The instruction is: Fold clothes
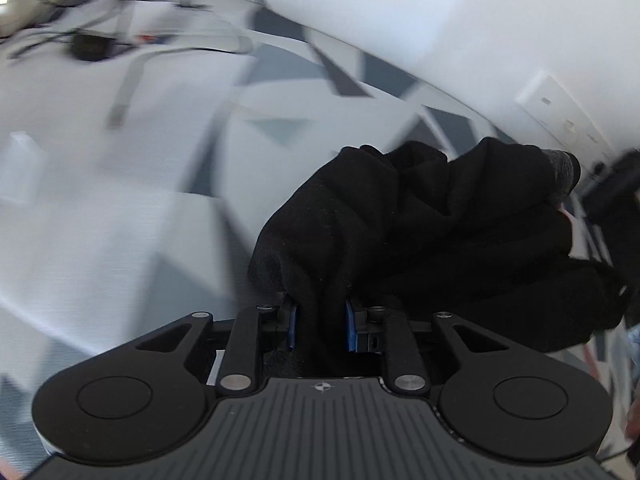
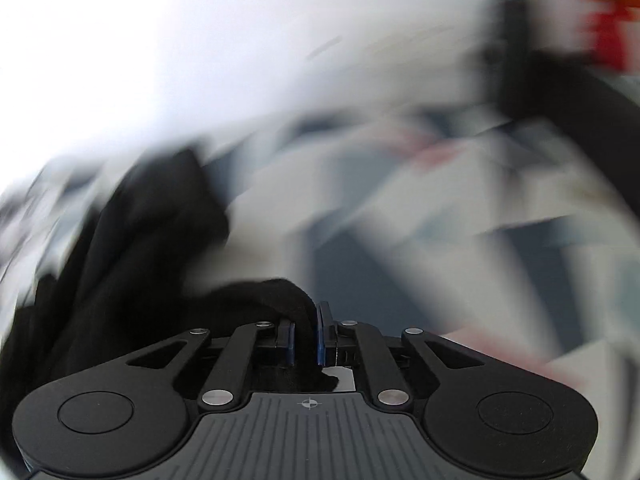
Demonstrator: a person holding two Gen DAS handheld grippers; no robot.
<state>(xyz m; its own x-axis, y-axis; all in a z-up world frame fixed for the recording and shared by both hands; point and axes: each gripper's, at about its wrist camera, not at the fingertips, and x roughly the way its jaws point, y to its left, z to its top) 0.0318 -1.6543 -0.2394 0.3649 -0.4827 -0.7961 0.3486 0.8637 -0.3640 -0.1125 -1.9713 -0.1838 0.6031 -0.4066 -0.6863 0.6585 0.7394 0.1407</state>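
Both the left gripper (image 1: 320, 320) and the right gripper (image 2: 306, 336) were clamped on the black garment (image 1: 420, 220) (bunched, unfolded), which next needed spreading flat on the patterned cloth (image 1: 100, 220).

Bunched black garment (image 1: 420, 232) fills the space ahead of the left tongs (image 1: 320, 320); the patterned bench (image 1: 100, 220) lies bare to its left; cables (image 1: 92, 40) clutter the far corner.

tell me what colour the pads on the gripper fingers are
Blue; clearest in the left wrist view, on the left gripper pads pinching the black cloth garment.
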